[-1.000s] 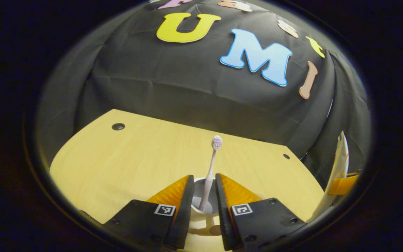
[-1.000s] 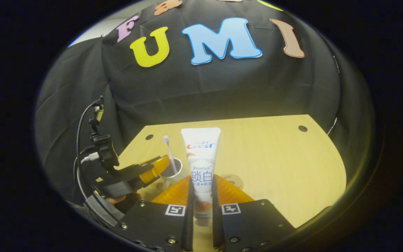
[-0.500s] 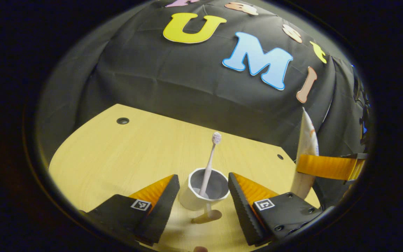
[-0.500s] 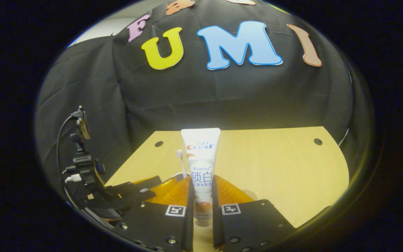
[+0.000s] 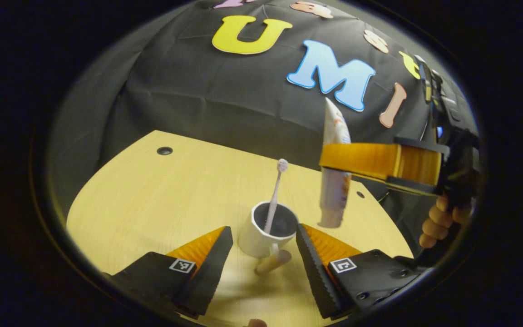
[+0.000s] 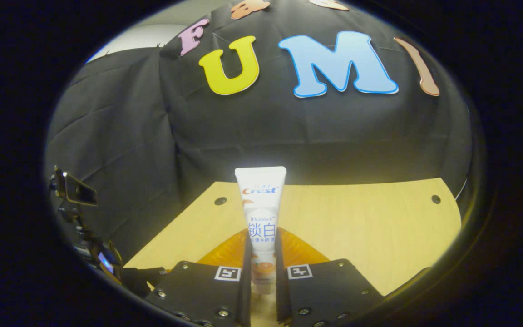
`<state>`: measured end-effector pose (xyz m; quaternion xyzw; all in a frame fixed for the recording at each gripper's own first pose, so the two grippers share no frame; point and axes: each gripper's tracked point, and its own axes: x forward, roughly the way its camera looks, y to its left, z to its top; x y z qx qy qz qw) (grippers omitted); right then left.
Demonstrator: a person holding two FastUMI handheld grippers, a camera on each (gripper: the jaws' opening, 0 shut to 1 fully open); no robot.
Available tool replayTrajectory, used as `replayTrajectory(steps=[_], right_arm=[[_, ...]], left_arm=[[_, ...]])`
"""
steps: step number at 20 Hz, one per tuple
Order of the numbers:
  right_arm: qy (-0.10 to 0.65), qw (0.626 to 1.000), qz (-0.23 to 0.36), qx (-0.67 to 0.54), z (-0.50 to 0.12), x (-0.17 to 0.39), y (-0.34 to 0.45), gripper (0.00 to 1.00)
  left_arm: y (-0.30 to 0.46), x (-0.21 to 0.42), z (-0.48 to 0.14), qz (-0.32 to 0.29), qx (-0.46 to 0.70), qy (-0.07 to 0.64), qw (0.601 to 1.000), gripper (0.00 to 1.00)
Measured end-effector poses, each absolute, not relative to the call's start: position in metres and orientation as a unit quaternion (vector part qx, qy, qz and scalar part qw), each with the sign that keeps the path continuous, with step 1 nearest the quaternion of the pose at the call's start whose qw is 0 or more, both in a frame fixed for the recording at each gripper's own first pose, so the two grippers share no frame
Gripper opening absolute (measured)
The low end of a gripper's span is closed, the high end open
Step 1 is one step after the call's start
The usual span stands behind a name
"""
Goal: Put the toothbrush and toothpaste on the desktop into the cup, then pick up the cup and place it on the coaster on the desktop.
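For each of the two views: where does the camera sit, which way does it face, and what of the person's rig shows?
Left gripper view: rides the left tool, facing cup with toothbrush on the desktop; right tool and hand beyond.
Right gripper view: rides the right tool, facing the wall; own fingers clamp the toothpaste.
Shared: toothpaste, desktop.

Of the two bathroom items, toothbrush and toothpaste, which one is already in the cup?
The toothbrush: it stands in the cup, bristles up. The toothpaste hangs cap-down beside the cup, clamped in the right gripper.
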<state>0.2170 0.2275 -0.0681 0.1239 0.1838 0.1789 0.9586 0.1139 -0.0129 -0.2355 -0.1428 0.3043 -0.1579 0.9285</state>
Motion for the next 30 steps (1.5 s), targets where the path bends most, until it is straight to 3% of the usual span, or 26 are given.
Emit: replayTrajectory(steps=[2, 9, 18, 23, 25, 27, 30], right_arm=[[0.175, 0.96, 0.181, 0.124, -0.07, 0.228, 0.236, 0.22], [0.175, 0.963, 0.174, 0.106, -0.099, 0.255, 0.254, 0.22], [0.177, 0.965, 0.186, 0.055, -0.111, 0.241, 0.271, 0.27], [0.166, 0.968, 0.178, 0.06, -0.097, 0.236, 0.263, 0.48], [0.168, 0.968, 0.177, 0.061, -0.096, 0.233, 0.259, 0.51], [0.164, 0.97, 0.17, 0.055, -0.091, 0.228, 0.249, 0.59], [0.157, 0.973, 0.158, 0.056, -0.085, 0.222, 0.235, 0.61]], left_arm=[[-0.014, 0.103, -0.24, -0.164, -0.144, 0.313, 0.924, 0.9], [0.002, 0.085, -0.26, -0.152, -0.16, 0.344, 0.913, 0.94], [0.005, 0.083, -0.26, -0.15, -0.165, 0.356, 0.907, 0.91], [0.0, 0.079, -0.265, -0.161, -0.167, 0.358, 0.904, 0.93], [-0.001, 0.078, -0.265, -0.165, -0.165, 0.358, 0.904, 0.91], [-0.004, 0.078, -0.264, -0.168, -0.161, 0.358, 0.904, 0.93], [-0.016, 0.085, -0.264, -0.172, -0.156, 0.365, 0.902, 0.94]])
